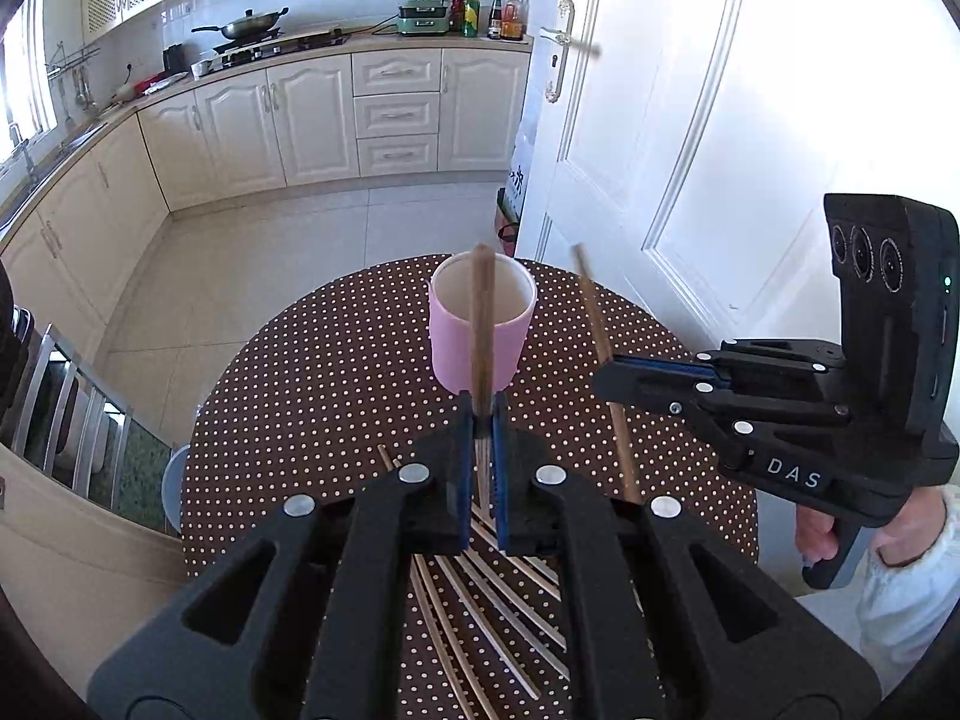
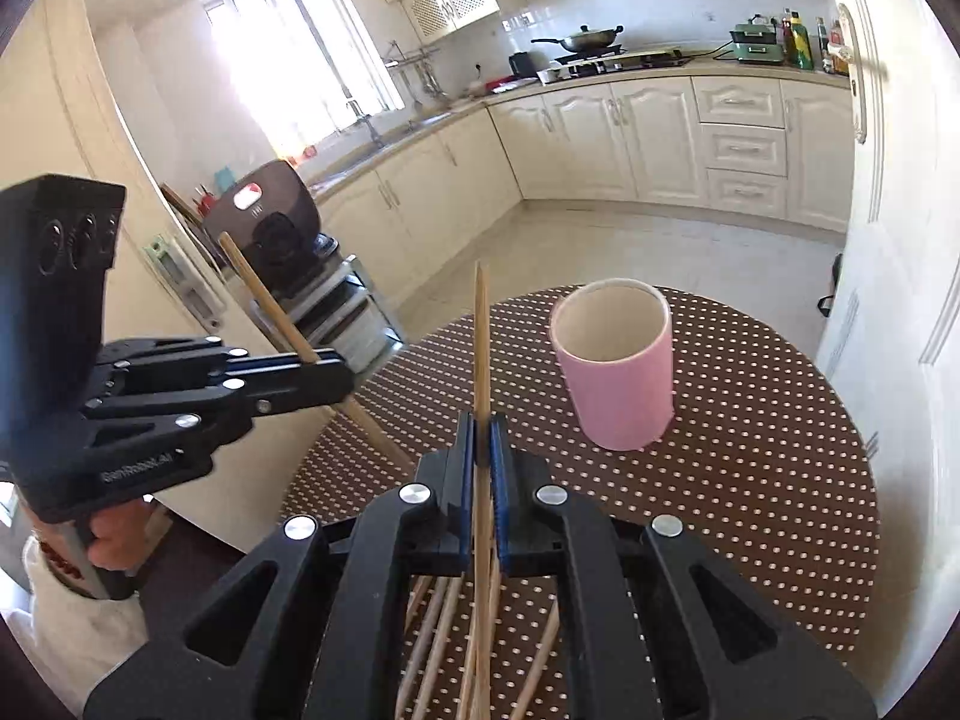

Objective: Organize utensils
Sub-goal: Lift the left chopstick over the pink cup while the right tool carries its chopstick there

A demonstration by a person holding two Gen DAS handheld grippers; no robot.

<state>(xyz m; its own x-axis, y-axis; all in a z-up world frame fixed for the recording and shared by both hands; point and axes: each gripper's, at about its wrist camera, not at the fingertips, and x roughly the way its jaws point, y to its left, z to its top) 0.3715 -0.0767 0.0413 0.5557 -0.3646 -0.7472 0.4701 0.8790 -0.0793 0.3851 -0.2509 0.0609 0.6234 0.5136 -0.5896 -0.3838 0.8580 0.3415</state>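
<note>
Left wrist view: left gripper (image 1: 482,420) clamps a chopstick (image 1: 482,324) mid-frame before the empty pink cup (image 1: 482,330), right gripper (image 1: 606,375) pinches another at right; risk: thin sticks pivoting, missing the rim, tipping the cup.

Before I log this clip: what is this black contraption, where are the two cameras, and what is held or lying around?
These are two handheld grippers, each squeezed by a person, with a fisheye camera looking along its fingers. The left camera shows the left gripper shut on a chopstick, the right gripper beside it. The right camera shows the right gripper shut on its own chopstick. A pink cup stands empty on the polka-dot table; loose chopsticks lie near the grippers.
</note>
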